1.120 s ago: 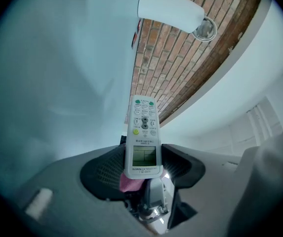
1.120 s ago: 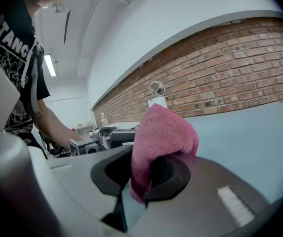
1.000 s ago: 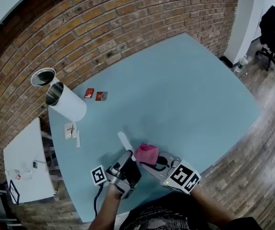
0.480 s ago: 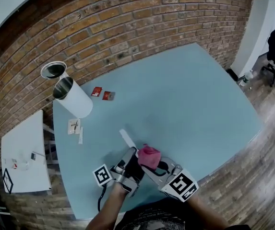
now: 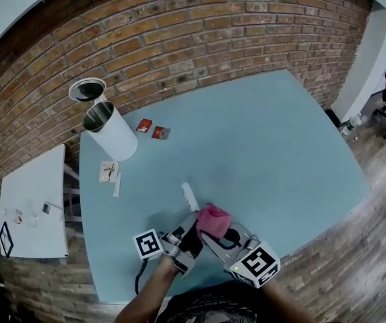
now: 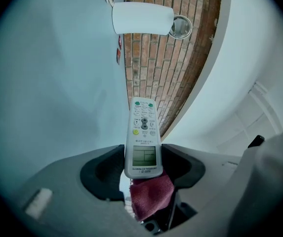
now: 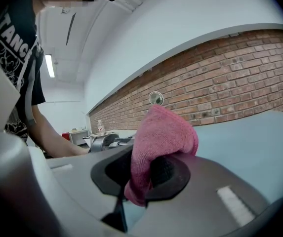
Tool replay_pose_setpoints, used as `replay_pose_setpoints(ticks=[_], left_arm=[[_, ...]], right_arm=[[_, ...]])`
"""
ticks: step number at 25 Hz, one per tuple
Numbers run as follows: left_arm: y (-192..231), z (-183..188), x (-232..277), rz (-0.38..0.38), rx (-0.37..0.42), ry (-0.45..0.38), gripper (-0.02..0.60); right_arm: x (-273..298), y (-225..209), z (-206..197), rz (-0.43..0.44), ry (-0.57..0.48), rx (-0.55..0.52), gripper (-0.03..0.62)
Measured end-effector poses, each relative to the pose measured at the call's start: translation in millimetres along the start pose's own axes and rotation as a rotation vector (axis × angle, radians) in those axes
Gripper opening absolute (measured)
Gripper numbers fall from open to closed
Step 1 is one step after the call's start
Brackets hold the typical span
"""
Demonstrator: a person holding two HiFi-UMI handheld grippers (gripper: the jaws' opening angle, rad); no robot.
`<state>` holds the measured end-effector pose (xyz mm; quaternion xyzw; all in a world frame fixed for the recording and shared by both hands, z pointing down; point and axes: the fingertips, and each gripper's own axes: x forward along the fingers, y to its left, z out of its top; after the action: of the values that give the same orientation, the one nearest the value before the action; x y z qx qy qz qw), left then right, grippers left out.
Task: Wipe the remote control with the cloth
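Above the tabletop's (image 5: 267,147) 6 o'clock edge, the left gripper (image 6: 142,163) clamps the remote control (image 6: 142,132) by its near end. The right gripper (image 7: 148,174), at its 5 o'clock, clamps the cloth (image 7: 163,132). Wiping pressure may lever the remote control out of this short grip.

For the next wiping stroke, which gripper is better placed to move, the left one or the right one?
Right. The right gripper is shut on the cloth, which sits close by the near end of the remote. The left gripper clamps the remote and should probably just hold it steady.
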<state>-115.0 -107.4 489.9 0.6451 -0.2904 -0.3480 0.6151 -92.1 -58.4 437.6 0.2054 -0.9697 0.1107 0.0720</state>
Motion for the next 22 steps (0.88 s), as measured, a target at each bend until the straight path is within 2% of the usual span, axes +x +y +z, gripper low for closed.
replay_pose_setpoints(ticks=[3,7,11,14,17,22], left_arm=[[9,-3,-3,0.073,0.042,0.048,0.230],[24,-3,-11,0.181,0.101,0.113,0.228],[48,-3,-25,0.364,0.219,0.211,0.229],[58,-7,-29,0.474,0.338,0.314,0.227],[63,-11,-26,0.553,0.493,0.434,0.225],[72,-15,-21,0.643,0.750,0.625,0.224]], right_arm=[[-8,-15,3,-0.031,-0.031,0.065,0.064],[-25,-50,-9,-0.127,-0.038,0.162,0.064],[-42,-76,-21,-0.197,-0.043,0.249,0.064],[-47,-81,-28,-0.205,-0.034,0.265,0.064],[-48,-81,-32,-0.197,-0.024,0.266,0.064],[-50,-82,-42,-0.176,0.003,0.265,0.064]])
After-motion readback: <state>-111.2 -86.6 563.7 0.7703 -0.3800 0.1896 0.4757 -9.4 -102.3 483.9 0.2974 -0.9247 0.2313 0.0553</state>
